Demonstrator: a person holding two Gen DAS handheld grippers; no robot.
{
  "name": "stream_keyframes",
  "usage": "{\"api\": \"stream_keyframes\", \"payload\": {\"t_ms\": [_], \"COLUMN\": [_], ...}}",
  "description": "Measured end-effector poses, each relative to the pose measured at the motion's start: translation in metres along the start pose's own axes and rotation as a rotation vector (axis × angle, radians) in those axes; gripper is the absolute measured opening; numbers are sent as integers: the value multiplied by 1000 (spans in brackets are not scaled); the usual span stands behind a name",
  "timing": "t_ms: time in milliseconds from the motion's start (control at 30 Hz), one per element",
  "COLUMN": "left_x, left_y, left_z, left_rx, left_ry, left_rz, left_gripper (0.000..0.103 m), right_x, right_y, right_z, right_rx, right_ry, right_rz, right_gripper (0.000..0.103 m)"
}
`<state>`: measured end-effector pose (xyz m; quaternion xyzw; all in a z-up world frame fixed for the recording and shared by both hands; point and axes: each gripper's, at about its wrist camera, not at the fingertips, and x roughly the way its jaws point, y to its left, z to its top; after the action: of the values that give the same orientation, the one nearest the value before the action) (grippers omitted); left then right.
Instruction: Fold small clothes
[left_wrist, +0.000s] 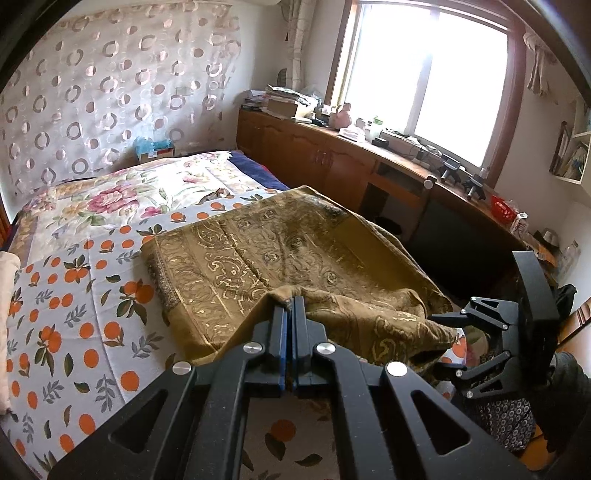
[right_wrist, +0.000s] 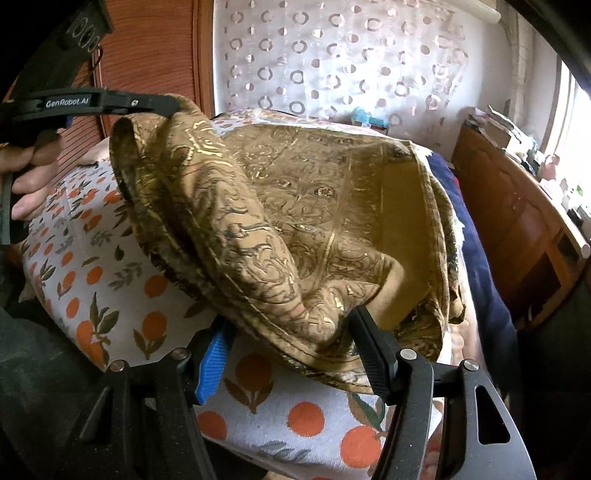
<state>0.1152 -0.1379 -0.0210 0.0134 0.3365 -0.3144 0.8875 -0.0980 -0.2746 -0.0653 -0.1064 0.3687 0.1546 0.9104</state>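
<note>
Left gripper (left_wrist: 293, 301) is pinched tight on a corner of the brown cloth (left_wrist: 266, 240), lifted off the bed (left_wrist: 92, 295) ahead. Right gripper (right_wrist: 291, 332) gapes wide around the near hem, unclamped; that side could sag and skew the fold.

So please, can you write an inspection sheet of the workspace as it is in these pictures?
Surface: bed with orange-print sheet, floral quilt further back.
Job's things: gold-brown patterned cloth spread on the sheet, near edge lifted.
Clutter: books and small items on the wooden cabinet under the window.
Grippers: left gripper shut on a cloth corner; right gripper open, cloth edge between its fingers.
Cables: nothing seen near the cloth.
Surroundings: circle-print curtain, bright window.
</note>
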Motion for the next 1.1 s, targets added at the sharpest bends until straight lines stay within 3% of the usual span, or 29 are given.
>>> {"api": "stream_keyframes", "payload": {"t_ms": [67, 100, 133, 200, 233, 633, 933, 1100], "left_x": [-1, -2, -3, -5, -6, -14, 15, 43], "left_y": [2, 3, 3, 5, 7, 39, 76, 101], "left_z": [0, -1, -1, -1, -1, 9, 39, 47], "left_rx": [-4, -6, -7, -8, -8, -33, -49, -80], "left_ry": [-1, -1, 0, 4, 5, -11, 15, 57], "left_rz": [1, 0, 0, 8, 11, 56, 92, 95], "left_gripper": [2, 2, 2, 2, 2, 3, 3, 3], "right_x": [1, 1, 1, -1, -1, 1, 54, 95], "right_y": [0, -1, -2, -5, -7, -25, -34, -48], "right_z": [-1, 0, 2, 4, 6, 92, 165, 187], "right_rx": [5, 7, 8, 3, 11, 51, -40, -53], "right_ry": [-8, -14, -19, -29, -40, -265, -269, -223], "right_rz": [-1, 2, 12, 3, 5, -16, -3, 21], "right_gripper": [65, 57, 33, 13, 10, 6, 6, 6]}}
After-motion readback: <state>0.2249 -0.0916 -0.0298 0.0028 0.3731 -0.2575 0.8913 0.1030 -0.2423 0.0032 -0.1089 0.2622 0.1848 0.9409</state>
